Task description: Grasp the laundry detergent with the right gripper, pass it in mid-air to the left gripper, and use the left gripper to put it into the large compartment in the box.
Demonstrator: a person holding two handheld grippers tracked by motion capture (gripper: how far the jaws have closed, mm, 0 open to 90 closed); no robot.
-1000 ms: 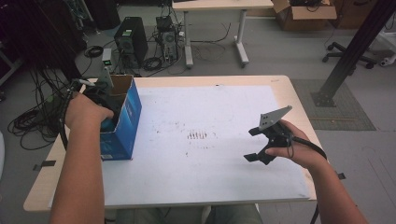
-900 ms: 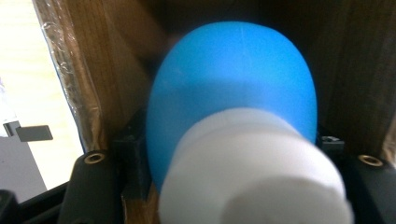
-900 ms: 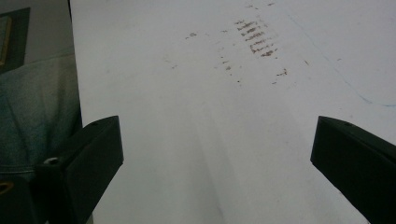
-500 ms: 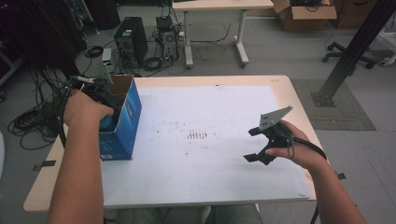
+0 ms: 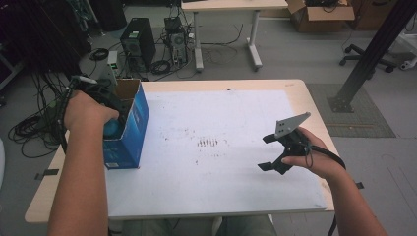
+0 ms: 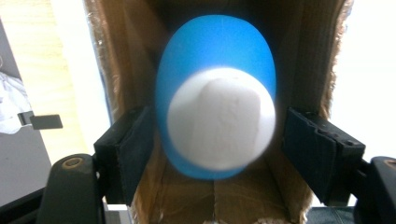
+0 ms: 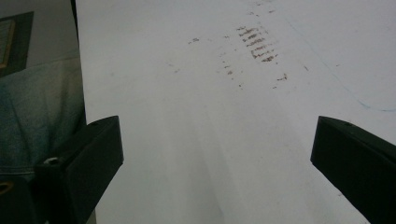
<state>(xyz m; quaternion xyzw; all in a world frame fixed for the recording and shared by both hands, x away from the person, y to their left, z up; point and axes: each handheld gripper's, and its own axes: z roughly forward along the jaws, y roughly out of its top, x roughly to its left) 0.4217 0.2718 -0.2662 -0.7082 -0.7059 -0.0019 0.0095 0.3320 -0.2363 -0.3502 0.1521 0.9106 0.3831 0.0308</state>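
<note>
At the table's (image 5: 216, 98) left edge, a blue box (image 5: 127, 129) stands with its top open, and the left gripper (image 5: 105, 110) reaches down into it. From the high view, little of the contents can be made out: a patch of blue inside the box, just beside the hand. The left gripper view supplies the rest. A blue egg-shaped object (image 6: 215, 95) with a white end sits between the brown card walls of the box, its long axis running along the line of sight and its white end pointing toward the camera. The jaws have just been opening; the object lies between them, with a narrow gap showing on the right side and the left pad close against it or barely clear, so no firm grip is evident. The right gripper (image 5: 278, 152) is held over the white sheet at the table's right side, well apart from the box. Its own view shows jaws spread wide, nothing between them, above scuff marks (image 7: 254, 42) on the sheet.
</note>
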